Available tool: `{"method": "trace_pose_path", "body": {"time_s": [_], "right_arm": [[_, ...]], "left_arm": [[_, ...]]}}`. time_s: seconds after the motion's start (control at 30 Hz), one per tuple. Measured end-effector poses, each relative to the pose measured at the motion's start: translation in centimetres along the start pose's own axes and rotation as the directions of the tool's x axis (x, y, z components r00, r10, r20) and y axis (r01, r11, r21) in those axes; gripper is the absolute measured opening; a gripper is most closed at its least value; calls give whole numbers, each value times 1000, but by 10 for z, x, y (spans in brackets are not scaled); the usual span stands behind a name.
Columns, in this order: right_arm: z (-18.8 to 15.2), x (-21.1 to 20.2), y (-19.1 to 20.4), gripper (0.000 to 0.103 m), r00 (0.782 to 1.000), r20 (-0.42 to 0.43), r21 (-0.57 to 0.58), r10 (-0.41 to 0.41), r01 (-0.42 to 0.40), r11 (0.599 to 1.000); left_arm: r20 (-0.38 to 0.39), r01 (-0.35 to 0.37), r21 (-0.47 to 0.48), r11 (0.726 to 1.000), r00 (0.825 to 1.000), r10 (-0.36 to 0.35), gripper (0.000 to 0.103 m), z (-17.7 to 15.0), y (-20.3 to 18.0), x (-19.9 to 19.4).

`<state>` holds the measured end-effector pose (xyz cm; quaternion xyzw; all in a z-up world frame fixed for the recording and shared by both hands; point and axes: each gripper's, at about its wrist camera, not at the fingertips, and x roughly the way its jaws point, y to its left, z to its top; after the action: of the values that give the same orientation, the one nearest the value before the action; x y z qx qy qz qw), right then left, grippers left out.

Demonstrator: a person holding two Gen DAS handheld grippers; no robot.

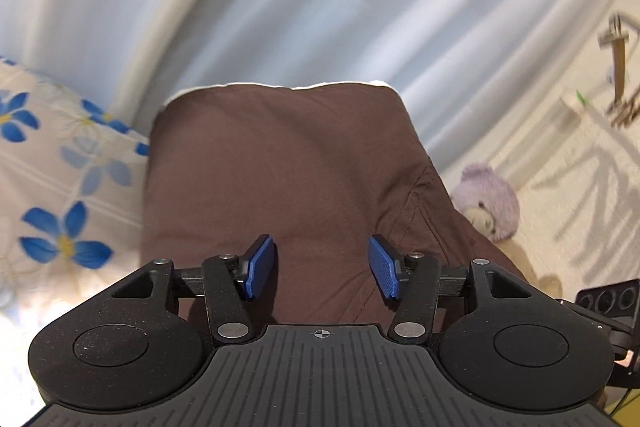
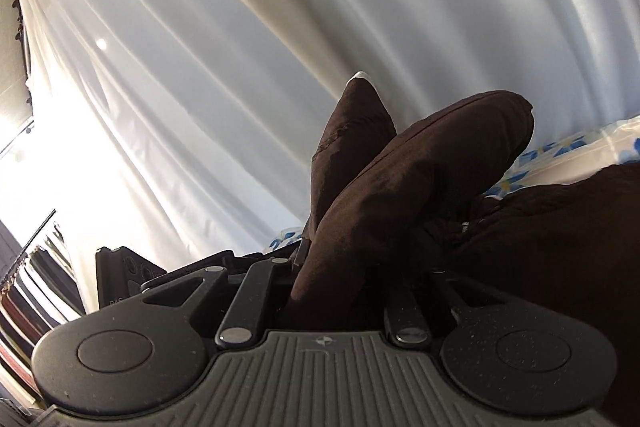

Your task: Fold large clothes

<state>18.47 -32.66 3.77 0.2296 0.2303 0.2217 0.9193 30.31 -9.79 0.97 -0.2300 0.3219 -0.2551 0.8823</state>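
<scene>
Left wrist: garment (image 1: 280, 167) beyond claw (image 1: 323, 269)

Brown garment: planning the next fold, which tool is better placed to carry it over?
Right tool: brown garment is bunched between its fingers. Left tool is open, gripping nothing, above the cloth.

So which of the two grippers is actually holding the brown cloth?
The right gripper: the brown garment bunches between its fingers. The left gripper stands open over the cloth, blue pads apart.
</scene>
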Motion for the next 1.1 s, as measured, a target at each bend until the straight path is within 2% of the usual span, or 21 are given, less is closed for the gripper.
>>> {"method": "trace_pose_path", "body": {"time_s": [0.1,0.17,0.2,0.27,0.3,0.37,0.4,0.43,0.53,0.57,0.63,0.7,0.77,0.83,0.93,1.0,1.07,1.1], "right_arm": [[-2,-23,-22,12,996,20,-43,-86,86,995],[-6,-33,-40,13,987,24,-67,-158,160,985],[-9,-36,-50,13,979,22,-82,-201,202,976],[-19,-38,-75,16,961,-7,-65,-276,275,959],[-25,-38,-86,18,949,-31,-58,-312,310,949],[-36,-39,-109,30,912,-87,-25,-401,400,916],[-39,-46,-117,32,896,-94,2,-433,435,900],[-42,-53,-121,36,890,-82,30,-448,452,892],[-39,-80,-110,37,865,8,78,-501,499,863],[-30,-89,-102,37,868,49,79,-494,490,868],[-17,-86,-95,37,889,80,77,-451,445,892],[-9,-63,-91,37,906,47,55,-421,419,906],[-14,-33,-97,37,912,-9,35,-409,409,912],[-19,-17,-113,36,911,-67,54,-408,412,910],[-32,-11,-127,29,913,-90,63,-398,404,913],[-34,-8,-130,27,910,-91,44,-406,411,911],[-36,-6,-130,12,890,-95,32,-447,451,892],[-38,-5,-133,8,883,-100,35,-459,465,885]], "left_arm": [[-30,1,91,996,1000,2,60,-17,-22,36],[-72,30,141,990,997,-20,83,-33,-32,62],[-100,40,164,986,995,-23,86,-42,-38,73],[-132,40,259,965,991,-6,95,-63,-54,92],[-136,34,318,947,991,10,96,-74,-62,99],[-118,11,416,909,992,42,100,-92,-72,108],[-113,8,443,897,993,47,101,-98,-73,109],[-109,7,450,893,993,47,101,-100,-73,110],[-106,35,408,912,994,9,101,-94,-68,105],[-102,44,401,915,995,-3,101,-93,-66,104],[-98,48,405,913,995,-9,101,-93,-68,104],[-95,52,404,913,995,-14,101,-93,-68,102],[-93,62,402,914,995,-26,101,-92,-66,98],[-93,57,396,916,995,-22,100,-90,-63,94],[-100,66,351,934,994,-33,99,-82,-59,76],[-45,30,296,955,999,-17,99,-75,-47,55],[29,-40,221,975,999,35,99,-67,-29,40],[59,-86,191,978,995,76,99,-63,-19,36]]}}
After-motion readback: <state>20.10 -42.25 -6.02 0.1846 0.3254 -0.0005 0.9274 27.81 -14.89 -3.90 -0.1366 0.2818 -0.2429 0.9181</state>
